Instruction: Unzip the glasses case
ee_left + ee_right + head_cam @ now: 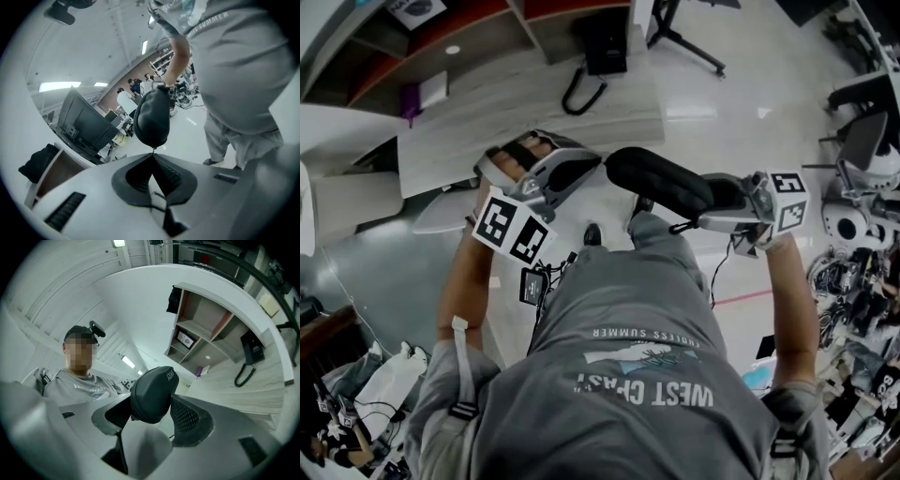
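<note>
2 tongs hold the black glasses case mid-air in front of the person's torso, above the floor: right tongs clamp 1 end, left tongs are pressed together on the thin zipper pull at the opposite end.

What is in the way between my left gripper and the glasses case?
Nothing visible. The jaws of the left gripper are together right at the end of the glasses case, apparently on its small zipper pull. The right gripper holds the case's other end in the air.
</note>
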{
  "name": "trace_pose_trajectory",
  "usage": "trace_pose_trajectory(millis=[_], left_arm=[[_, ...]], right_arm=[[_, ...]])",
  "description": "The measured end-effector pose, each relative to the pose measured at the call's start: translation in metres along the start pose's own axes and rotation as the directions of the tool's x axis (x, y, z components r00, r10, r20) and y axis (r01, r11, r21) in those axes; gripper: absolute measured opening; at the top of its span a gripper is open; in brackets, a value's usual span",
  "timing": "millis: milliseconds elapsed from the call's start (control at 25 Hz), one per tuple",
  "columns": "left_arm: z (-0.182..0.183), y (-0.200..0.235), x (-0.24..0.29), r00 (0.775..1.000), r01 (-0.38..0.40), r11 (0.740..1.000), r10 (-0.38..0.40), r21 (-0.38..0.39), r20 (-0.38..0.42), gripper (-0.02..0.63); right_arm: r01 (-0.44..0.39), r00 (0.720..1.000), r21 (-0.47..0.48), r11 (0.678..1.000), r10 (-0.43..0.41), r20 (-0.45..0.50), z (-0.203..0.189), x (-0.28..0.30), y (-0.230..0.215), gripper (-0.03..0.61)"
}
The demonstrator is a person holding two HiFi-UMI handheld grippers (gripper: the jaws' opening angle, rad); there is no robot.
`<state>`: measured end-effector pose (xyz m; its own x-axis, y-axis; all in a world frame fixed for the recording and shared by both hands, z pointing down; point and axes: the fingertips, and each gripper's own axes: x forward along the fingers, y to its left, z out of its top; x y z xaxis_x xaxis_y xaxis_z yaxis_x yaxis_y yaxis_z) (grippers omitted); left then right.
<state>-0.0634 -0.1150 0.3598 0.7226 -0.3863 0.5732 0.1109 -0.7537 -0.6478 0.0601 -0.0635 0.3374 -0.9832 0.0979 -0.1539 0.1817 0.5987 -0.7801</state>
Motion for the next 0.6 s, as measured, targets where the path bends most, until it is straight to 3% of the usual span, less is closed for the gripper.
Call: trace_pose_trajectory(millis=[160,240,320,440,600], left_arm=[[-0.012,0.001,0.002,0.995,-0.001,0.993,0.013,0.121,-0.098,-0.003],[-0.012,0.004,0.000,0.993,-0.027,0.989,0.043,0.147,-0.106,-0.003],[-0.007,0.014,-0.005,0.990,-0.109,0.988,0.118,0.108,-0.073,-0.003],[0.002,0.036,-0.016,0.965,-0.261,0.965,0.261,-0.031,-0.013,-0.004],[0.001,0.050,-0.019,0.935,-0.350,0.925,0.354,-0.147,0.001,-0.005]], right_arm=[[0.056,0.998,0.019,0.998,-0.055,-0.010,0.002,0.009,-0.008,0.264],[0.063,0.998,0.038,0.997,-0.063,0.002,0.007,0.010,-0.008,0.262],[0.053,0.998,0.072,0.996,-0.056,0.037,0.013,0.007,-0.005,0.259],[0.029,0.998,0.084,0.996,-0.033,0.044,0.011,0.012,0.004,0.249],[-0.003,0.998,0.090,0.996,-0.002,0.057,0.003,0.026,0.006,0.244]])
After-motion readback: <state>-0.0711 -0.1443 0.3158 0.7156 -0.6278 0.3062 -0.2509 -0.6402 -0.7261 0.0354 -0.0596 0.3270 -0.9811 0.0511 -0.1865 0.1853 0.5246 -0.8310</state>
